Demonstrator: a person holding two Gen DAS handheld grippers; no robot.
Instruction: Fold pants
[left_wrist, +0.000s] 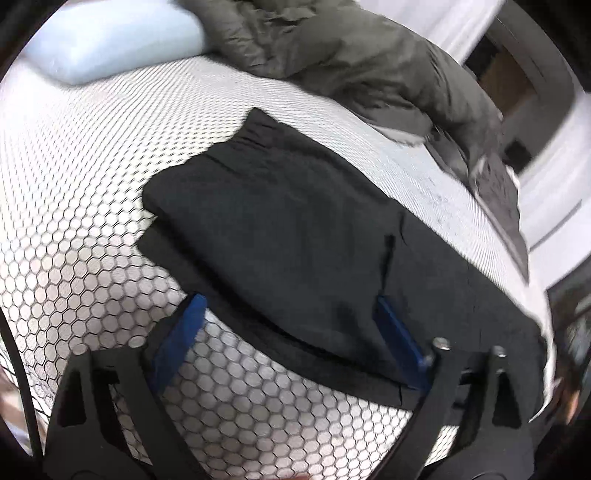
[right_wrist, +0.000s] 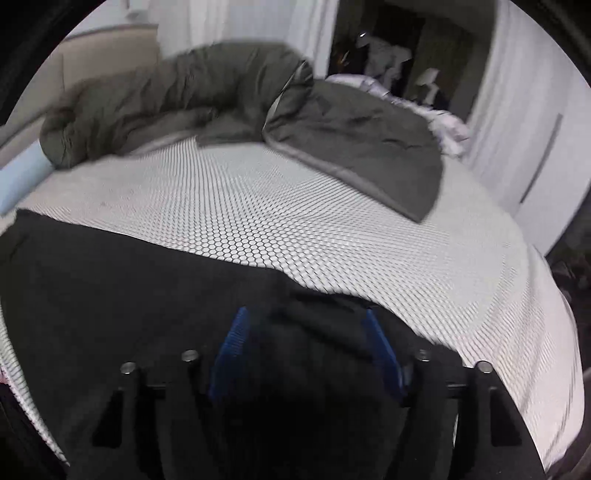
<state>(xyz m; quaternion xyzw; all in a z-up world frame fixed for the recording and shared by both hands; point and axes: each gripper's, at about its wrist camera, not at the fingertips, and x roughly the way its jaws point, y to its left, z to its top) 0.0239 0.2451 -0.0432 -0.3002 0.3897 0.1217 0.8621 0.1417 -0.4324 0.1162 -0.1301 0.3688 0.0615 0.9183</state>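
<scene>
The left gripper (left_wrist: 291, 306) had its blue fingers (left_wrist: 184, 332) spread wide above the near edge of the black pants (left_wrist: 280, 236). The left finger stood over the bare honeycomb-patterned sheet (left_wrist: 74, 184); the right one lay against the dark cloth, though whether it actually touched could not be told. Nothing was pinched between them.

The right gripper (right_wrist: 306, 317) was also spread, its two blue fingers (right_wrist: 232, 339) straddling a rumpled hump of the pants (right_wrist: 110, 288). The cloth sat between the pads, but black on black and motion blur made it impossible to say whether they pressed on it; they looked clear of it.

The pants lay folded on the near part of the bed, in stacked layers, one layer's edge showing beneath another at the left. Their right end was cut off by the left camera's rim and hidden behind the gripper's frame.

Farther off, a crumpled olive duvet (right_wrist: 221, 96) ran across the far side, with a pale blue pillow (left_wrist: 110, 40) at the far left. Both views were smeared by blur, and the dark doorway (right_wrist: 399, 51) beyond held shapes too indistinct to name.
</scene>
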